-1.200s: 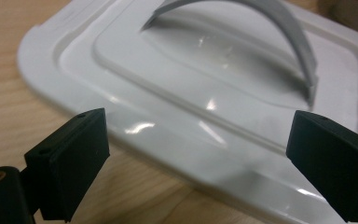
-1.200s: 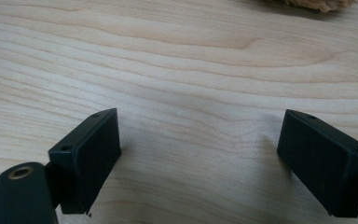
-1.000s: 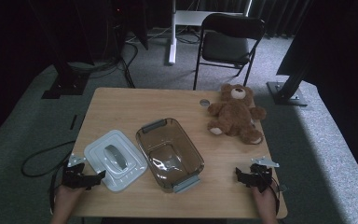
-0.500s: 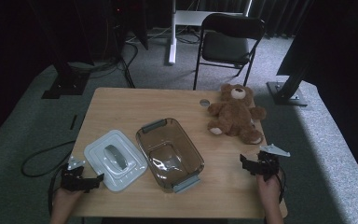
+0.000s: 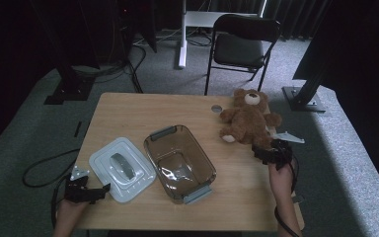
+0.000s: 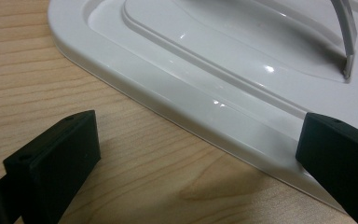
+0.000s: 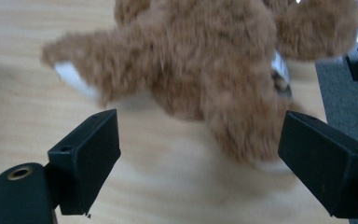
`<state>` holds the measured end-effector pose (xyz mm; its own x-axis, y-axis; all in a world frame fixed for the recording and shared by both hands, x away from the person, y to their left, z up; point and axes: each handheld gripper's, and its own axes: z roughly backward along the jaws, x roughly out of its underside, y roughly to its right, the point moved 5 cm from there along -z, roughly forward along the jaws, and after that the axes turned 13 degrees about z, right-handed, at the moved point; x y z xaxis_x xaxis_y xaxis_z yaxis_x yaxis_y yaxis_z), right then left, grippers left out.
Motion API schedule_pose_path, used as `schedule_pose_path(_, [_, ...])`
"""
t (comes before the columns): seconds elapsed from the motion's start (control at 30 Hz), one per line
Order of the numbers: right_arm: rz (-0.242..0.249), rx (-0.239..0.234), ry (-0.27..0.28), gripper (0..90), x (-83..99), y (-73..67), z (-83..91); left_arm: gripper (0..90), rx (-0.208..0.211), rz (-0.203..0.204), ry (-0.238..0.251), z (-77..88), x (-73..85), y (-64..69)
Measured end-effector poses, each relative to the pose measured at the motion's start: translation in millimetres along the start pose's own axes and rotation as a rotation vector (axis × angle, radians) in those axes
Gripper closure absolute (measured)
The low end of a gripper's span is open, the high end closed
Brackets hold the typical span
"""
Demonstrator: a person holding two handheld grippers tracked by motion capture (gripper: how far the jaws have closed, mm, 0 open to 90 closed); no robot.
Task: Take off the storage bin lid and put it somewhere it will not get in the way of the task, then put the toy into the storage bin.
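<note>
A wooden desk (image 5: 128, 113) seen from above carries three things in a row. At the left, the left hand-held gripper (image 5: 86, 190) rests low at the near corner, its jaws spread wide and holding nothing, pointed at the near edge of a white container lid (image 5: 122, 168). The lid lies flat on the desk with its grey handle (image 5: 121, 165) upward, apparently set aside so its dish stays open for loading. In the left gripper view, one jaw sits on bare wood and the other reaches over the lid's rim. In the middle, just beside the lid, stands a clear brown glass baking dish (image 5: 180, 161) with grey end handles; it is empty. At the right, a brown teddy bear (image 5: 249, 117) lies on its back near the far right corner, well apart from the dish. The right hand-held gripper (image 5: 270, 152) sits just short of the bear's feet, jaws wide and empty, framing one leg, seemingly lined up to grasp it.
</note>
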<state>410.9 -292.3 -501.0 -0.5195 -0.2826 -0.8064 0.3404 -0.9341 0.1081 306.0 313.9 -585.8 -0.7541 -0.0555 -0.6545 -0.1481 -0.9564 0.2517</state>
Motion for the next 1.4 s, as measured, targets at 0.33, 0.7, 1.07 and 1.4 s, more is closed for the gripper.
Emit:
schedule_pose_path(0.33, [-0.028,-0.001,-0.004,12.1,-34.1,8.0,-26.0,0.4,-0.001,-0.007,-0.001,0.0,-0.4,0.6])
schedule_pose_path(0.7, [-0.006,0.054,0.000,12.0,-66.2,5.3,-53.0,0.4,0.013,-0.009,-0.004,-2.6,-1.9,1.4])
schedule_pose_path(1.07, [-0.030,0.081,-0.075,12.0,-77.0,12.5,-89.1,0.4,0.032,-0.002,0.005,-2.8,-0.9,-0.2])
schedule_pose_path(1.4, [-0.104,0.091,-0.131,11.0,-69.4,22.3,-116.1,0.4,0.036,-0.005,0.007,-2.3,-0.1,-0.1])
